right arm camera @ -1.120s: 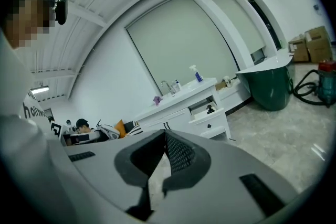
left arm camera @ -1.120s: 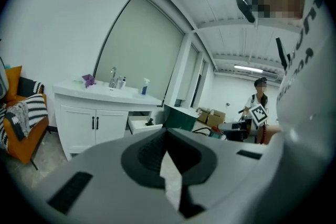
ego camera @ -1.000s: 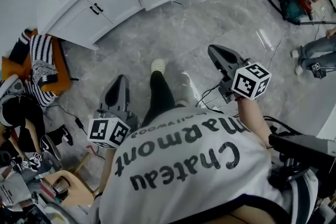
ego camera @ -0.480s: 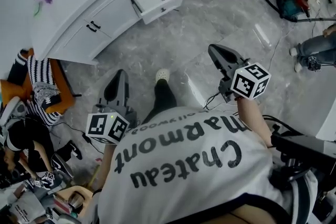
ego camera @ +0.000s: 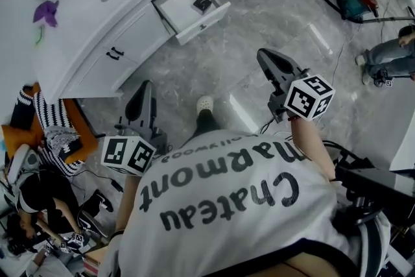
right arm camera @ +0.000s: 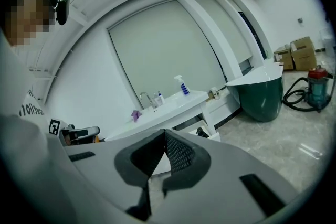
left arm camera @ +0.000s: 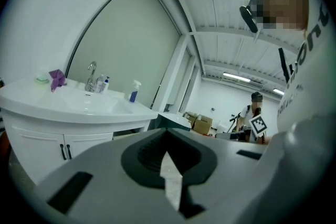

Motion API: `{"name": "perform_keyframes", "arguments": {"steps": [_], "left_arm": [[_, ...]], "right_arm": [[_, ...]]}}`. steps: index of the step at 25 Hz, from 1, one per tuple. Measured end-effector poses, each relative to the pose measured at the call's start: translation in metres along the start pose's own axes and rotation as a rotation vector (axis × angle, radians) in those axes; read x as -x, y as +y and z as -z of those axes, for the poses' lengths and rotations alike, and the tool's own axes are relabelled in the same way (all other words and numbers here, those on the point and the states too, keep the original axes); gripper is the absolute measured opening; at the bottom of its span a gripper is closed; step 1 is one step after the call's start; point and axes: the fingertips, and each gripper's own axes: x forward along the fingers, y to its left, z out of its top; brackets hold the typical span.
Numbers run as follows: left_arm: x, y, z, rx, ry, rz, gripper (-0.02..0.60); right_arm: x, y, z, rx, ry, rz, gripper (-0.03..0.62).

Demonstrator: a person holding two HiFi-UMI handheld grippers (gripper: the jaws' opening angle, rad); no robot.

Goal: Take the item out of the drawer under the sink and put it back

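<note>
1. The left gripper (ego camera: pixel 145 89) has its jaws pressed together on nothing.
2. The right gripper (ego camera: pixel 264 59) is likewise closed and empty.
3. A small dark item (ego camera: pixel 203 2), possibly a fitting, lies in the open drawer (ego camera: pixel 206 24), well apart from both.

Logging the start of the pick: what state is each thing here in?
Drawer: pulled open.
Dark item: lying inside the drawer.
Cabinet doors: shut.
Left gripper: shut, empty.
Right gripper: shut, empty.
</note>
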Motion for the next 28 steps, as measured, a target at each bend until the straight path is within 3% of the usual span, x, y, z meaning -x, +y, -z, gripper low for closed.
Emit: {"name": "perform_keyframes", "arguments": {"steps": [19,25,28], "left_arm": [[-0.078,0.073,-0.064,-0.154,0.005,0.111,0.009],[-0.096,0.072,-0.073,-0.102,-0.019,0.175,0.009],[-0.104,0.068,-0.069,-0.126,-0.004,0.180,0.009]], "right_arm": [[-0.082,0.003,-0.025,0.011,-0.002,0.051,0.011],[-0.086,0.003,-0.032,0.028,-0.014,0.075,0.011],[-0.082,-0.001,-0.032,0.014,-0.028,0.089,0.012]]}}
